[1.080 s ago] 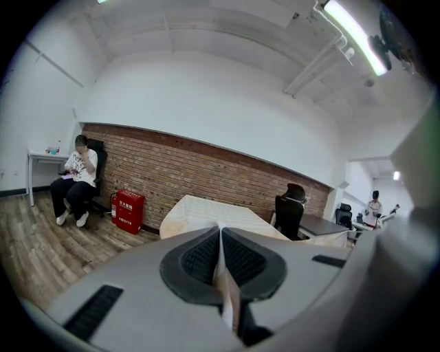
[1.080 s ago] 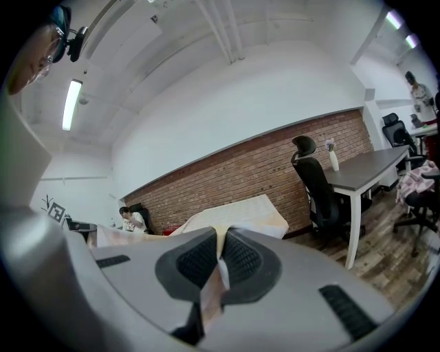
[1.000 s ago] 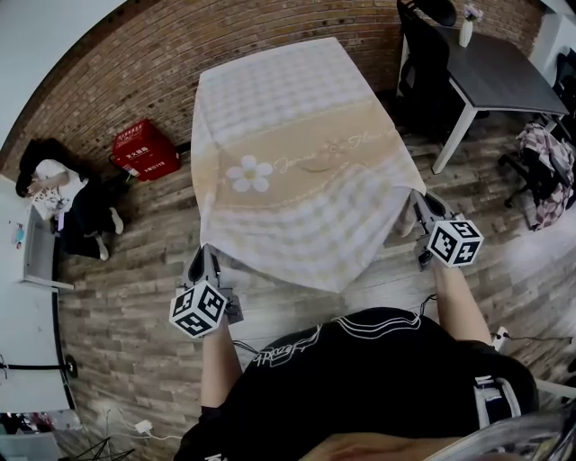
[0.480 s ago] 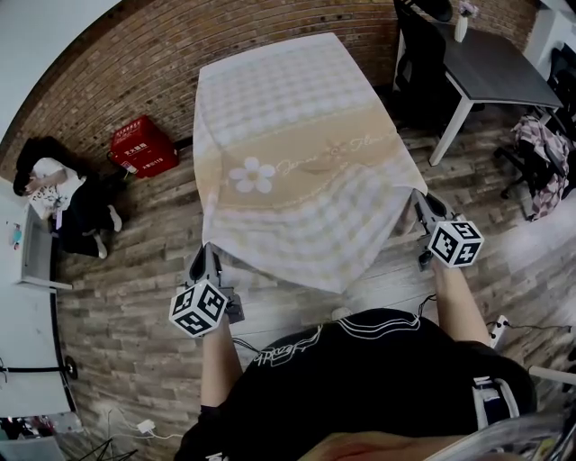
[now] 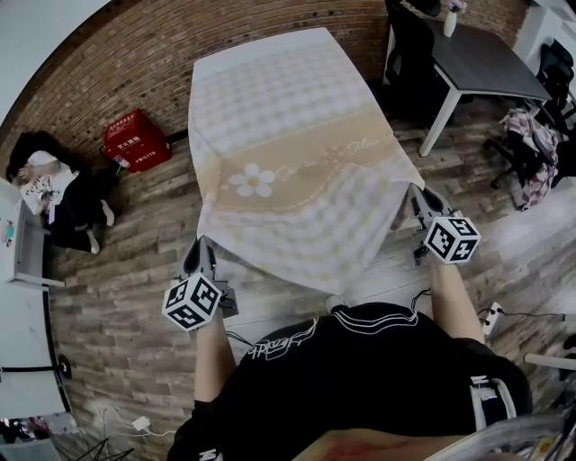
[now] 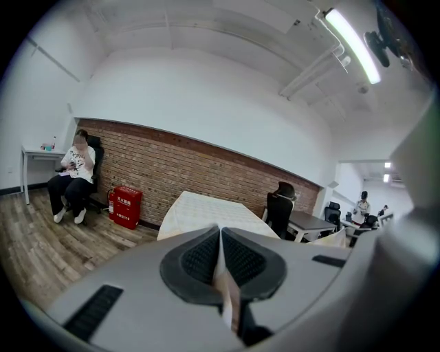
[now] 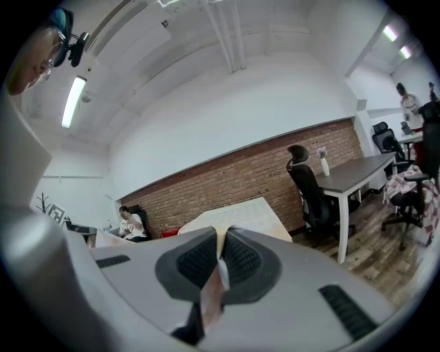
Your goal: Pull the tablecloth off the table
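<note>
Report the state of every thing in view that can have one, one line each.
left gripper: shut on the tablecloth's near left corner.
right gripper: shut on its near right corner.
tablecloth: spread out flat, near edge sagging between the two grippers.
office chair: empty, drawn up to the dark desk.
bottle: upright on that desk.
ceiling light: on.

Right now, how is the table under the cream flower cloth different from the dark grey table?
The cream checked tablecloth hides its table fully; the dark grey table has no cloth. The left gripper and right gripper pinch the cloth's near corners; neither touches the grey table. Both stand on wooden floor by the brick wall.
</note>
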{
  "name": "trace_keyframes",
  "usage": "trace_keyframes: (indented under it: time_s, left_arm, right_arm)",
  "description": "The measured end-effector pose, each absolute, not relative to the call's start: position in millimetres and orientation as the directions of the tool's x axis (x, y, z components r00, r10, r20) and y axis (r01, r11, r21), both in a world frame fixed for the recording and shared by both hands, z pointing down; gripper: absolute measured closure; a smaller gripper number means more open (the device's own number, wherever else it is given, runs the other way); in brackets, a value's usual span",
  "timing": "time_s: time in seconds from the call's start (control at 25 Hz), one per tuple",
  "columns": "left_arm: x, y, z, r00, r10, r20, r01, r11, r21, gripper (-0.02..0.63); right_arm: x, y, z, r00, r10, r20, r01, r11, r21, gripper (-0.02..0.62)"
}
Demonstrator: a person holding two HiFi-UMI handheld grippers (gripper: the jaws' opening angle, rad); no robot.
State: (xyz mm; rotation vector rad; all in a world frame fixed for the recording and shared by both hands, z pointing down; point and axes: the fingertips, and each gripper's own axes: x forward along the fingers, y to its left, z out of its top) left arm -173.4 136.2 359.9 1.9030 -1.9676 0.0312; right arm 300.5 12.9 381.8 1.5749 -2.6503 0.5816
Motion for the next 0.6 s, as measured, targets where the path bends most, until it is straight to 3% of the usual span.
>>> trace_keyframes:
  time_s: [0.6]
  left_arm:
    - [-182.2,206.9,359.7,0.024,-0.958,0.287,-0.963,0.055,0.264,0.6]
  right_arm:
    - [300.5,92.8,390.6,-0.468,-0.862,0.195,-0.86,0.394,-0.325,0.597]
